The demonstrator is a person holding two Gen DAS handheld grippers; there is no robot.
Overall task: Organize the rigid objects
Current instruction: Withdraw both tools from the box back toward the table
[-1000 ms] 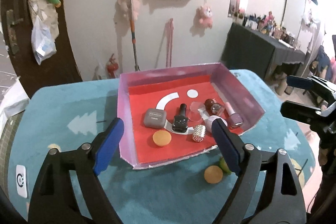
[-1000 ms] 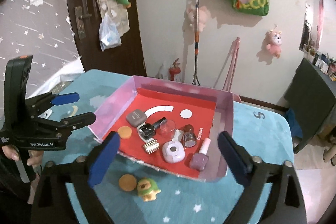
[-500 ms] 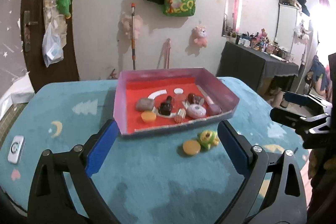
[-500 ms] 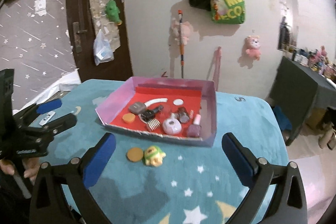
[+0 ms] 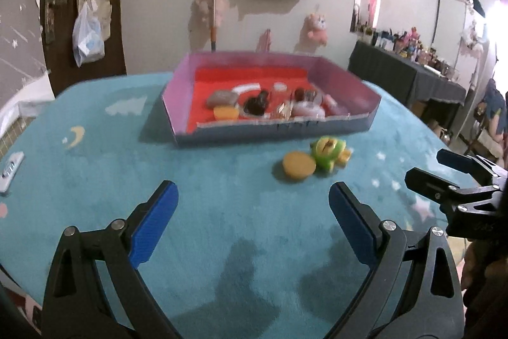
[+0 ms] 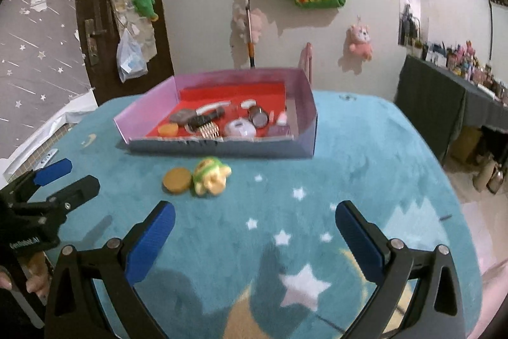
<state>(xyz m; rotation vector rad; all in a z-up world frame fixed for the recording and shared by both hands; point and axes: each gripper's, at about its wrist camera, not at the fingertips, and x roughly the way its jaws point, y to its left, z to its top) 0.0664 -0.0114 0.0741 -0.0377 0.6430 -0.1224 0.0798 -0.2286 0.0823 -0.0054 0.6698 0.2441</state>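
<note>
A pink-walled box with a red floor [image 5: 346, 81] [image 6: 301, 104] stands on the teal rug and holds several small items: a grey case, an orange disc, bottles, a white round case. In front of it on the rug lie an orange disc [image 5: 299, 165] [image 6: 177, 179] and a green-and-yellow toy figure [image 5: 328, 153] [image 6: 210, 174], side by side. My left gripper [image 5: 253, 223] is open and empty, low over the rug, well short of them. My right gripper [image 6: 254, 239] is open and empty, also short of them. Each gripper shows in the other's view.
The teal rug [image 5: 222, 180] with stars and moons covers the table. A small white device [image 5: 11, 166] lies at the left edge. A door, a wall with hanging bags and plush toys, and a dark side table [image 5: 406, 78] stand behind.
Both grippers have pulled back and down from above the box. The box now looks farther away, and the disc and toy lie between it and the fingers.
</note>
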